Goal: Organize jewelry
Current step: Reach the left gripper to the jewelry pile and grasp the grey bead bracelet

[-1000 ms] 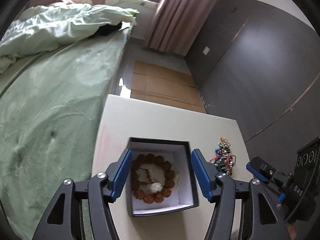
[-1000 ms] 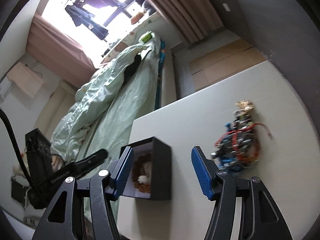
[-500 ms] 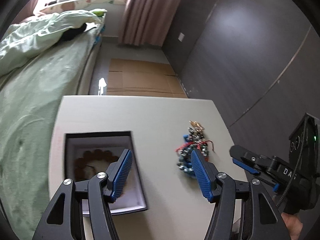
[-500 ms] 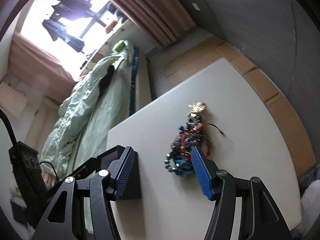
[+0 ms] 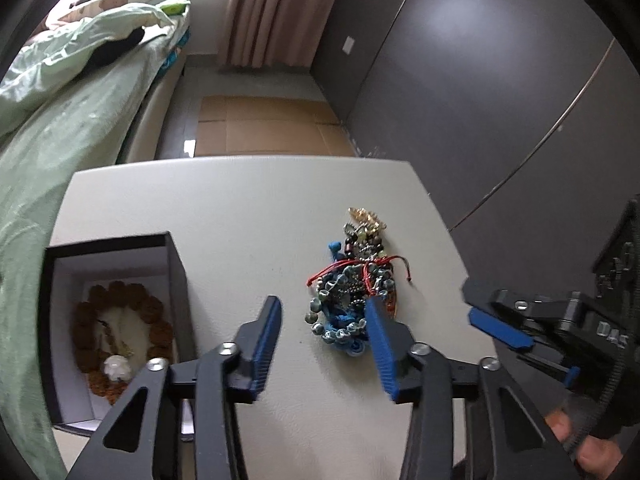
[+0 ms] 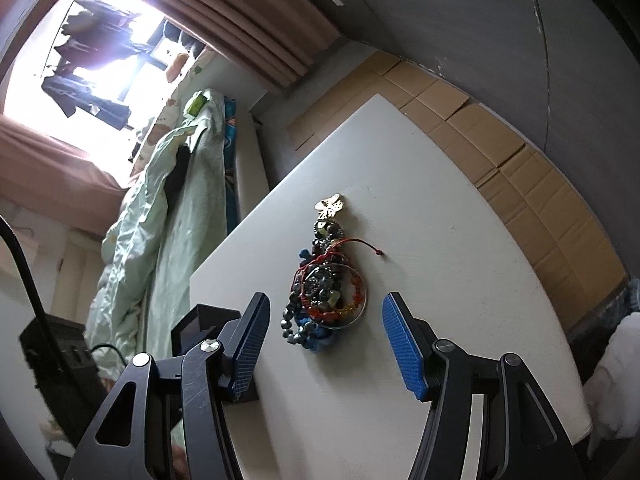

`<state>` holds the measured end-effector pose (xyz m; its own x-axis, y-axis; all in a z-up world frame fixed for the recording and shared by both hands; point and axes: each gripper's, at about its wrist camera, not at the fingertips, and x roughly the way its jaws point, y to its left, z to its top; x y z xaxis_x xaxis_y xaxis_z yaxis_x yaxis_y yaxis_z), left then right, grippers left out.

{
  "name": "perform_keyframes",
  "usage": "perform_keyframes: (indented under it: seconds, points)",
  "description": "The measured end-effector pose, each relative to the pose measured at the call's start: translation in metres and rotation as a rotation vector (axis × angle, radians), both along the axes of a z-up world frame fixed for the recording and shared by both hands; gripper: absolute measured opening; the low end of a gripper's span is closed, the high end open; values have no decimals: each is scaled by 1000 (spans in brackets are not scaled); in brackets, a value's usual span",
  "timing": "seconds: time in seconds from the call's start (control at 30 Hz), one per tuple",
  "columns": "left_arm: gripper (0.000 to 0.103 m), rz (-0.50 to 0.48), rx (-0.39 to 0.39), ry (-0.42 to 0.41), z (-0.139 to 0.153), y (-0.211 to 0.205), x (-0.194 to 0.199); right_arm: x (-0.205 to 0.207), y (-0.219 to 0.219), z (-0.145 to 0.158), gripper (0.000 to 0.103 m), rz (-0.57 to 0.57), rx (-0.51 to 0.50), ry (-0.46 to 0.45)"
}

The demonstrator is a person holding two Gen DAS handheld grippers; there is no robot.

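Note:
A tangled pile of beaded bracelets [image 5: 348, 292] with red cord, blue beads and a gold charm lies on the white table [image 5: 240, 208]. My left gripper [image 5: 322, 304] hangs just over the pile's near end. Its jaws are closing, with blue beads between them, and no pad is seen pressing. The black box [image 5: 178, 276] at the left holds a brown bead bracelet [image 5: 120, 328] with a white bead. My right gripper [image 6: 326, 304] stands open, with the pile [image 6: 328, 288] lying beyond its fingertips. It also shows as my right gripper [image 5: 500, 328] at the right.
A bed with a green quilt [image 5: 60, 128] runs along the table's left side. Flattened cardboard [image 5: 264, 128] covers the floor beyond the far edge, below a dark wall [image 5: 480, 80] and a curtain [image 5: 272, 12]. The box's corner [image 6: 200, 320] shows behind my right gripper's left finger.
My left gripper swung right from above the box to the bracelet pile, and its jaws narrowed. My right gripper rolled and moved until the pile sat centred ahead of its fingers.

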<state>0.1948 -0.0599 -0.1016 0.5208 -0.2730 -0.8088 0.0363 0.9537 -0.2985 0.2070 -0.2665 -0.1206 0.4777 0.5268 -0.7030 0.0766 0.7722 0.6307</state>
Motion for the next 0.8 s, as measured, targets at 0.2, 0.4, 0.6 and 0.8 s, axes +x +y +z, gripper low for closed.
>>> perform_keyframes:
  seconds: [0.2,0.4,0.6,0.8]
  points:
    - [29,27,69,59,-19,-7,15,1,-11,-2,60,-13,20,12]
    - [24,47,97,107,-33,-7,24,1,-14,-2,60,-15,47,17]
    - [24,37,82,126,-39,-11,27,0,-12,-2,60,2,58,17]
    - [24,41,88,150,-45,-16,26,0,-10,-2,60,18,45,15]
